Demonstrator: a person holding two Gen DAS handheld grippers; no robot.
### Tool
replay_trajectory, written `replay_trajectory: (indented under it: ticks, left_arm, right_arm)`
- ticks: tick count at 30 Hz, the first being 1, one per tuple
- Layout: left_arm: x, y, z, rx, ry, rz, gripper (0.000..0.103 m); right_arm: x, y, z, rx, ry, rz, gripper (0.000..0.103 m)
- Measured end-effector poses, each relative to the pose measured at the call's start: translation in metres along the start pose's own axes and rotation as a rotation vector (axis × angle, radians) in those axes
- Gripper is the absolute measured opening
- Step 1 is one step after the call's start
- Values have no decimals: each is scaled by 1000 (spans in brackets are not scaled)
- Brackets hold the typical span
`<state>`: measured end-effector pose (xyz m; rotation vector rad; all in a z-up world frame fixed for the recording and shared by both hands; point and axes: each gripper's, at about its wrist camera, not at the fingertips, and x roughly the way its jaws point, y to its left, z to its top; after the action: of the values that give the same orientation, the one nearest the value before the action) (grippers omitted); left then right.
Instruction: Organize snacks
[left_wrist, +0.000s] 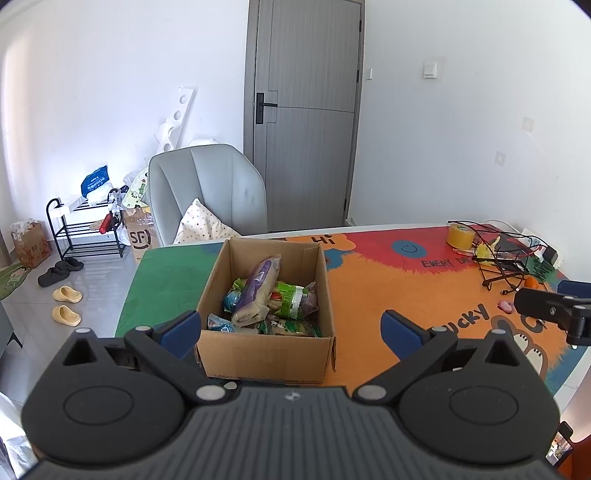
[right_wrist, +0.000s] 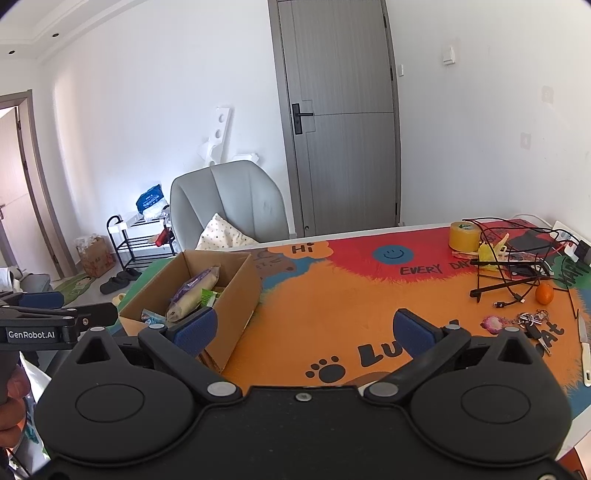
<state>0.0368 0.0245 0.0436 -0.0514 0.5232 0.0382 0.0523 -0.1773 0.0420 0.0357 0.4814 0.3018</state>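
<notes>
both grippers wide open, holding nothing; left gripper (left_wrist: 291, 332) hangs over the box (left_wrist: 266, 354) of snacks (left_wrist: 269, 299); right gripper (right_wrist: 304, 330) over the mat (right_wrist: 332, 302)

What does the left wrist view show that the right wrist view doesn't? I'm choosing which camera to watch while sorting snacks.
Only the left wrist view shows the yellow slippers on the floor and the green packets deep in the box. Only the right wrist view shows the keys, the white knife and the open doorway. Both show the cardboard box, the purple packet, the tape roll and the grey chair.
</notes>
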Motion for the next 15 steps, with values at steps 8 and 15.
replay_trajectory:
  ticks: [8, 15]
  left_arm:
    - [2, 1, -2, 1, 5, -7, 103]
    - [1, 2, -2, -7, 2, -9, 103]
  right_arm:
    - [0, -1, 0, 2, 3, -1, 103]
    - [0, -1, 0, 1, 5, -3, 103]
